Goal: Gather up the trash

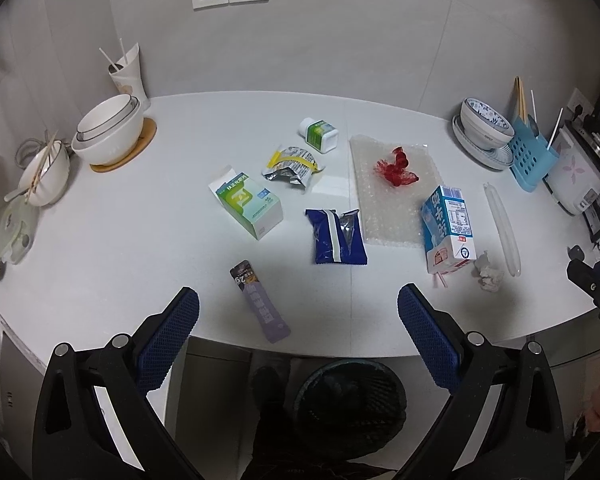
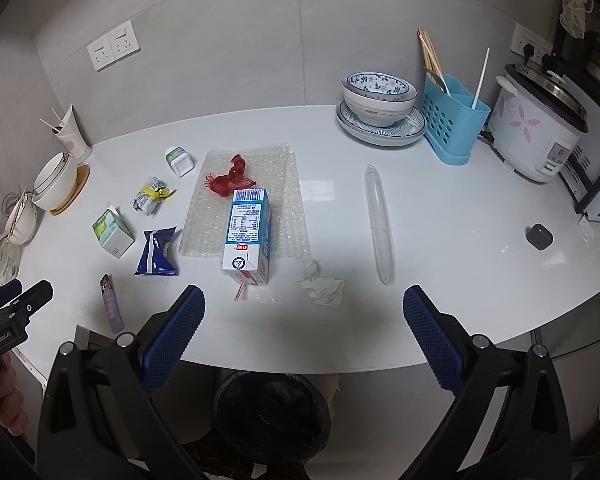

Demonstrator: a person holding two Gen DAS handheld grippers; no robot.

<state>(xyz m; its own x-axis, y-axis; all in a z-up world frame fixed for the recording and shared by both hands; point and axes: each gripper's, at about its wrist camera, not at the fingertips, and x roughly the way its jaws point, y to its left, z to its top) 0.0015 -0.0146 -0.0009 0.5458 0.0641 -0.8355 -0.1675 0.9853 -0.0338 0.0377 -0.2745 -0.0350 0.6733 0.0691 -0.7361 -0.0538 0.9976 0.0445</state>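
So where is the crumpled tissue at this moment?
The crumpled tissue lies near the table's front edge in the right wrist view, between the milk carton on its left and the clear plastic tube on its right.

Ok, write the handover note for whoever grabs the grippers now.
Left gripper: open, empty, above the near table edge.
Right gripper: open, empty, likewise.
Trash all on the table: purple sachet, blue wrapper, green box, foil wrapper, small bottle, bubble wrap with red scrap on it, milk carton, tissue, clear tube.
Bin is on the floor below the edge.
Done: nothing visibly collected. Left: everything.
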